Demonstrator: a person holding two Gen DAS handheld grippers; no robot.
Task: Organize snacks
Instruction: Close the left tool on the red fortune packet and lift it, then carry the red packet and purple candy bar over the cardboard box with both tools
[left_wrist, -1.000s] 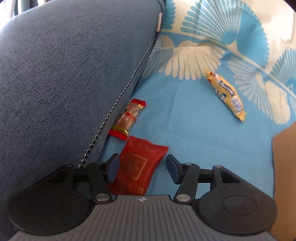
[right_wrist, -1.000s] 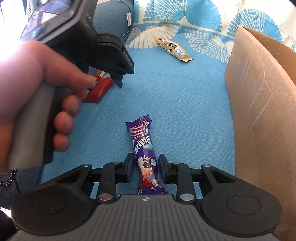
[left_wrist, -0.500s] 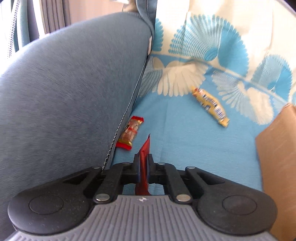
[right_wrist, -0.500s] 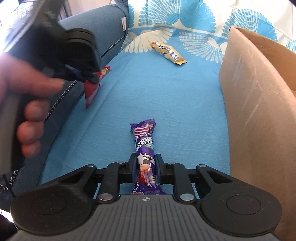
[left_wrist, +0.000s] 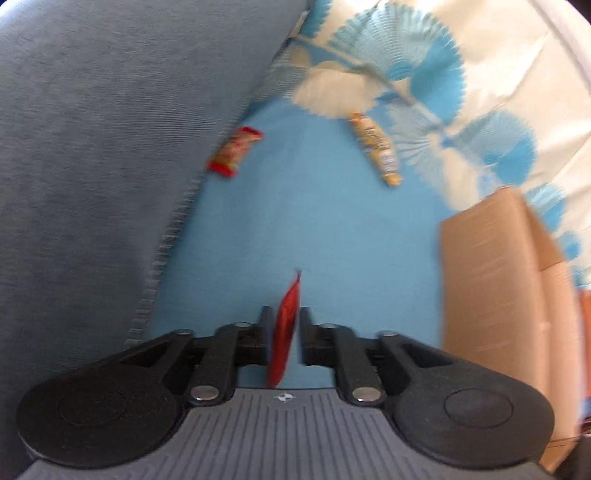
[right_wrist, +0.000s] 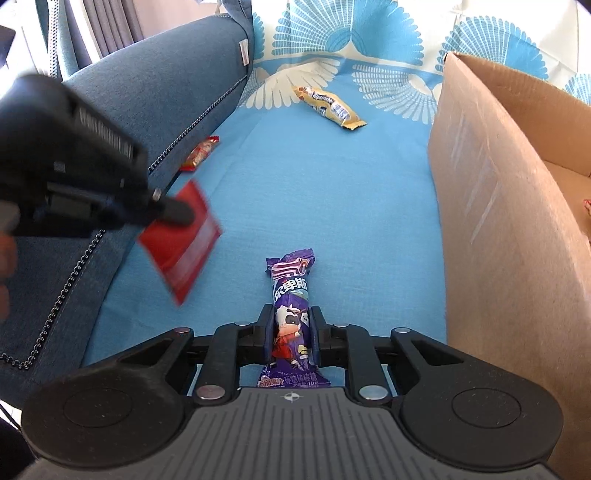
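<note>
Red foil shows edge-on between the fingers of the left tool (left_wrist: 283, 326), which is clenched on the red packet (left_wrist: 285, 328); from the right wrist view the same red packet (right_wrist: 181, 242) hangs in the air above the cloth, gripped at one upper edge with a corner pointing down. A second ago this tool was spread open around the packet as it lay flat on the cloth; half a second ago it had closed on it low beside the cushion, and now the packet is lifted clear and the view has swung toward the cardboard box (left_wrist: 506, 280). The right tool (right_wrist: 289, 332) is clenched on the purple snack bar (right_wrist: 291, 310), whose long axis runs straight ahead along the fingers, its crimped far end pointing away; a second ago the fingers stood apart on either side of it.

Beyond the tools lies a blue cloth (right_wrist: 332, 206) with pale fan patterns at its far side, spread over a soft seat. A grey-blue cushion (right_wrist: 162, 92) with a chain trim rises on the left. A small red and gold candy (right_wrist: 199, 153) lies against the foot of the cushion, its length slanting up to the right. A yellow snack bar (right_wrist: 328, 107) lies farther off near the fan print, slanting down to the right. The cardboard box (right_wrist: 491, 206) stands open on the right.
</note>
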